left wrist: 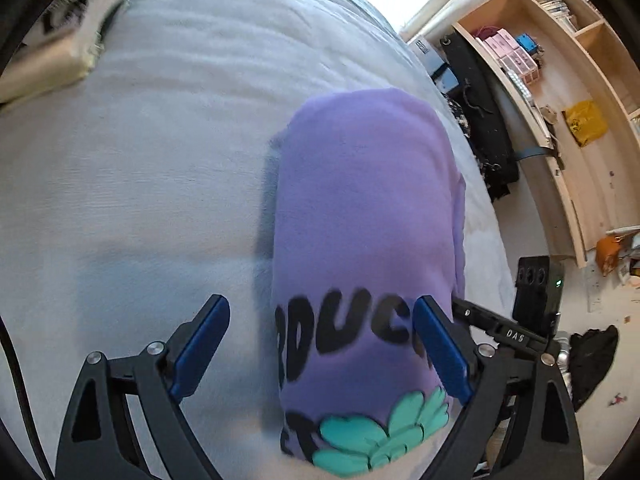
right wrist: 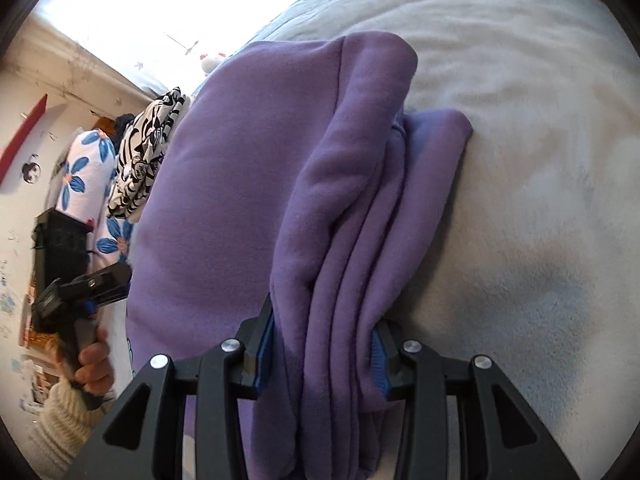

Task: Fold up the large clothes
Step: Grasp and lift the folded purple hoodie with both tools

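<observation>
The right gripper point(right wrist: 324, 354) was pinching the stacked layers of the purple sweatshirt point(left wrist: 364, 216) near the bed's point(left wrist: 140, 160) right edge, left gripper point(left wrist: 320, 348) spread wide, so I'd lower evenly, keeping edges aligned.

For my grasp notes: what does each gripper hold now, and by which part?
Right gripper: purple sweatshirt, by its stacked folded edges. Left gripper: nothing, jaws open.

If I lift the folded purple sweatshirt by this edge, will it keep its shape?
Probably not: the purple sweatshirt looks soft and thick, so unheld layers may sag open. The right claw pinches several stacked layers, likely bulky. The left claw is open, supporting nothing.
</observation>
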A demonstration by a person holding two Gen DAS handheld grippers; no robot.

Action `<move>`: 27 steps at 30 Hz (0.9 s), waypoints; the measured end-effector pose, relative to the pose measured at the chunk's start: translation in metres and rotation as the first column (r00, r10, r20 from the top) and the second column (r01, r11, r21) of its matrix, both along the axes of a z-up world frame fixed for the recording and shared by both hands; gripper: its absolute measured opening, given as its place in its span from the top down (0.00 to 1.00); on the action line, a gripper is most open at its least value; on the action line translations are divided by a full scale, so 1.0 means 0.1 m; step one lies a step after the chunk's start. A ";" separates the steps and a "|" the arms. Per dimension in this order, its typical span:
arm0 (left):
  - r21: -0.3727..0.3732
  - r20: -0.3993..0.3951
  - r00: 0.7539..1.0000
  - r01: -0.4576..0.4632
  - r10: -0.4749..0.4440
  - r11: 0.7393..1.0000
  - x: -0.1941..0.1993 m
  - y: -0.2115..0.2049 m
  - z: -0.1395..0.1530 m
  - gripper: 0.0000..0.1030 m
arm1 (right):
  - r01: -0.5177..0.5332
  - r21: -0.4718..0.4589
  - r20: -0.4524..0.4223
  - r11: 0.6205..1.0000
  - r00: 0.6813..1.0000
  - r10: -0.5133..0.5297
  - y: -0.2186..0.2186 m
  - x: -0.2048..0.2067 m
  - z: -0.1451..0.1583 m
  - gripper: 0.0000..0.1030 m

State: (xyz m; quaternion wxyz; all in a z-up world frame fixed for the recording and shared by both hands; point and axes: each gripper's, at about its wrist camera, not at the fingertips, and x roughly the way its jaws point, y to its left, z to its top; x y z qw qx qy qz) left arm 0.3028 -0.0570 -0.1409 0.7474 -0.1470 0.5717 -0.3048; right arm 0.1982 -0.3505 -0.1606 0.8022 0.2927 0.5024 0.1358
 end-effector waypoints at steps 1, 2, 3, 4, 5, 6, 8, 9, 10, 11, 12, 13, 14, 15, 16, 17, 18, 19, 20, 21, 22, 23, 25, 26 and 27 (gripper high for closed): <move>-0.021 -0.010 1.000 0.011 -0.011 1.000 0.05 -0.04 -0.03 0.07 | 0.000 0.008 0.000 1.000 1.000 0.000 -0.01 0.00 -0.01 0.62; -0.037 -0.018 1.000 0.021 -0.021 0.999 0.11 -0.06 -0.07 0.05 | 0.000 0.019 0.000 1.000 1.000 0.000 -0.02 -0.01 -0.03 0.62; -0.054 -0.026 0.999 0.033 -0.034 0.998 0.15 -0.09 -0.12 0.02 | 0.000 0.027 0.001 1.000 1.000 0.000 -0.04 -0.01 -0.05 0.62; -0.069 -0.034 0.998 0.044 -0.046 0.997 0.20 -0.12 -0.18 0.01 | 0.000 0.034 0.001 0.999 1.000 0.000 -0.05 -0.01 -0.06 0.62; -0.085 -0.041 0.997 0.055 -0.059 0.995 0.21 -0.13 -0.24 0.01 | 0.000 0.039 0.001 0.999 1.000 0.000 -0.06 -0.02 -0.06 0.62; -0.105 -0.052 0.996 0.071 -0.077 0.992 0.24 -0.16 -0.29 0.00 | -0.001 0.044 0.000 0.999 1.000 0.001 -0.07 -0.02 -0.07 0.62; -0.145 -0.078 0.990 0.107 -0.120 0.984 0.32 -0.23 -0.39 0.00 | -0.001 0.052 -0.004 0.999 1.000 0.001 -0.07 -0.01 -0.09 0.62; -0.162 -0.092 0.986 0.123 -0.140 0.979 0.33 -0.27 -0.44 0.00 | -0.001 0.058 -0.007 0.998 1.000 0.001 -0.07 0.00 -0.10 0.61; -0.177 -0.104 0.982 0.139 -0.159 0.974 0.36 -0.32 -0.50 0.00 | 0.000 0.067 -0.011 0.998 1.000 0.001 -0.08 0.00 -0.12 0.61; -0.184 -0.112 0.979 0.148 -0.170 0.972 0.37 -0.36 -0.54 0.00 | 0.001 0.072 -0.014 0.997 1.000 0.000 -0.08 0.00 -0.13 0.61; -0.188 -0.114 0.978 0.154 -0.177 0.970 0.38 -0.40 -0.56 0.00 | 0.001 0.073 -0.017 0.997 1.000 0.001 -0.09 0.01 -0.15 0.61; -0.189 -0.112 0.977 0.158 -0.181 0.969 0.37 -0.42 -0.57 0.00 | 0.000 0.071 -0.021 0.997 1.000 0.001 -0.09 0.02 -0.16 0.61; -0.192 -0.109 0.977 0.162 -0.185 0.968 0.37 -0.45 -0.58 0.00 | 0.003 0.070 -0.025 0.998 1.000 -0.001 -0.09 0.02 -0.16 0.61; -0.195 -0.108 0.977 0.162 -0.185 0.967 0.37 -0.46 -0.58 0.00 | 0.006 0.071 -0.028 0.997 1.000 -0.004 -0.09 0.02 -0.16 0.61; -0.191 -0.100 0.978 0.160 -0.181 0.968 0.36 -0.46 -0.56 0.00 | 0.009 0.069 -0.030 0.998 1.000 -0.007 -0.07 0.03 -0.15 0.61; -0.188 -0.092 0.980 0.159 -0.178 0.969 0.33 -0.44 -0.54 0.00 | 0.012 0.064 -0.031 0.998 0.999 -0.010 -0.06 0.03 -0.13 0.61; -0.179 -0.070 0.983 0.156 -0.171 0.972 0.29 -0.44 -0.51 0.00 | 0.014 0.054 -0.031 0.998 0.999 -0.012 -0.04 0.03 -0.11 0.61; -0.167 -0.046 0.985 0.155 -0.165 0.974 0.26 -0.48 -0.47 0.02 | 0.012 0.043 -0.030 0.999 0.999 -0.011 -0.01 0.03 -0.08 0.61; -0.154 -0.022 0.987 0.156 -0.161 0.976 0.22 -0.50 -0.41 0.03 | 0.006 0.026 -0.026 1.000 1.000 -0.006 0.03 0.04 -0.04 0.61; -0.146 -0.003 0.987 0.160 -0.162 0.976 0.19 -0.50 -0.35 0.04 | 0.002 0.016 -0.021 1.000 1.000 -0.002 0.07 0.05 0.00 0.61; -0.133 0.027 0.986 0.165 -0.163 0.977 0.14 -0.51 -0.27 0.06 | 0.000 0.007 -0.014 1.000 1.000 0.000 0.11 0.07 0.06 0.61; -0.124 0.048 0.985 0.169 -0.164 0.978 0.10 -0.50 -0.20 0.07 | 0.000 -0.001 -0.007 1.000 1.000 0.000 0.13 0.07 0.10 0.62; -0.108 0.092 0.983 0.169 -0.160 0.980 0.00 -0.50 -0.04 0.08 | -0.004 -0.029 0.012 1.000 1.000 0.004 0.20 0.07 0.21 0.62; -0.101 0.105 0.983 0.164 -0.153 0.981 -0.03 -0.48 0.02 0.08 | -0.005 -0.036 0.021 0.999 1.000 0.006 0.23 0.06 0.27 0.63; -0.098 0.118 0.983 0.155 -0.143 0.983 -0.06 -0.44 0.11 0.08 | -0.002 -0.035 0.027 0.999 1.000 0.003 0.25 0.05 0.31 0.63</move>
